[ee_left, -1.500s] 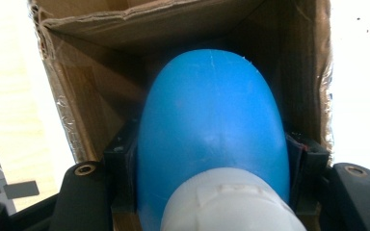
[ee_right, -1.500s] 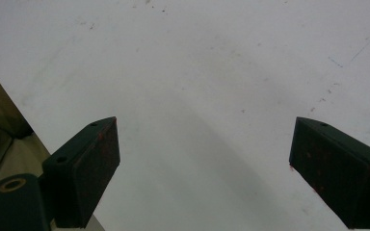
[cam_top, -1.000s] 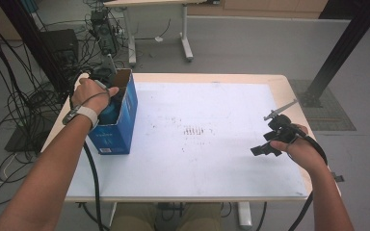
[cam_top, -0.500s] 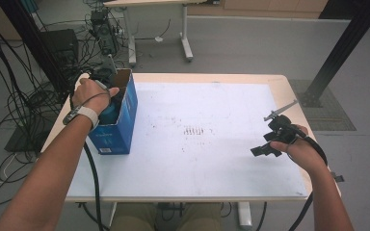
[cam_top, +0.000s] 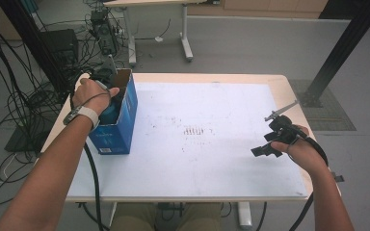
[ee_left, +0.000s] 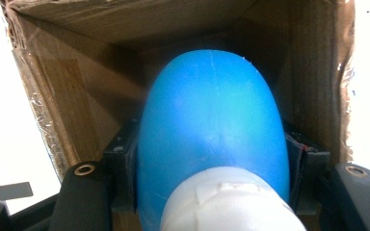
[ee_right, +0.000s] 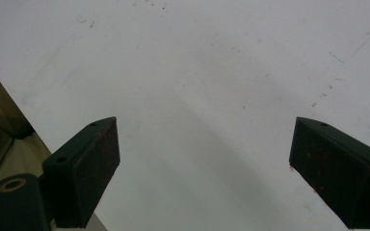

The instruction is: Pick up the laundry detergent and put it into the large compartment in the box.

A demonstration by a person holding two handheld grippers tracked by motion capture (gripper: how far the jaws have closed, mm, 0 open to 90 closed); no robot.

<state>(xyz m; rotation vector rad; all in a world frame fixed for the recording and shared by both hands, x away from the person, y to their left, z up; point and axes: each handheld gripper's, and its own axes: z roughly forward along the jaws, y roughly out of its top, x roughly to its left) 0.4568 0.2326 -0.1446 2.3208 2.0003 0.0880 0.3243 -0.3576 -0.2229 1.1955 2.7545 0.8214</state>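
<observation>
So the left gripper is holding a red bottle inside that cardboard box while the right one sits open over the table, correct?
Nearly. The bottle is blue, not red, with a white cap; the left gripper view shows its fingers pressed on both sides of it inside the cardboard box. The rest holds: the right gripper is open over the white table.
</observation>
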